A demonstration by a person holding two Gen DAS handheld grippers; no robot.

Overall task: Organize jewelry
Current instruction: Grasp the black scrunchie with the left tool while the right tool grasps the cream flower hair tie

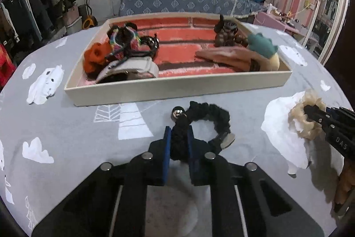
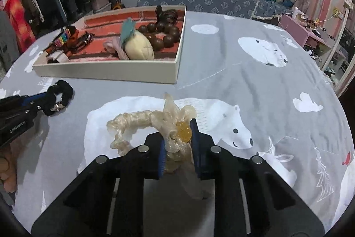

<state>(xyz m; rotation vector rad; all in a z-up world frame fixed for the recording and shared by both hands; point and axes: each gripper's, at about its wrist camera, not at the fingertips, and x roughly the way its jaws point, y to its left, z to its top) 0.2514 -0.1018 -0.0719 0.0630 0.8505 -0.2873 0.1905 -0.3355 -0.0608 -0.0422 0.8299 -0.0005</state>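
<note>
My left gripper is shut on a black scrunchie with a metal bead, low over the grey cloth in front of the tray. My right gripper is shut on a cream sheer scrunchie with a yellow ornament, over the white bear print. The cream tray with a red lining holds hair ties, a brown bead bracelet, a pineapple plush and a pink band. The right gripper also shows in the left wrist view, the left gripper in the right wrist view.
The table has a grey cloth with white bear and cloud prints. Behind it are a blue patterned sofa, a clothes rack at left and a pink shelf at right.
</note>
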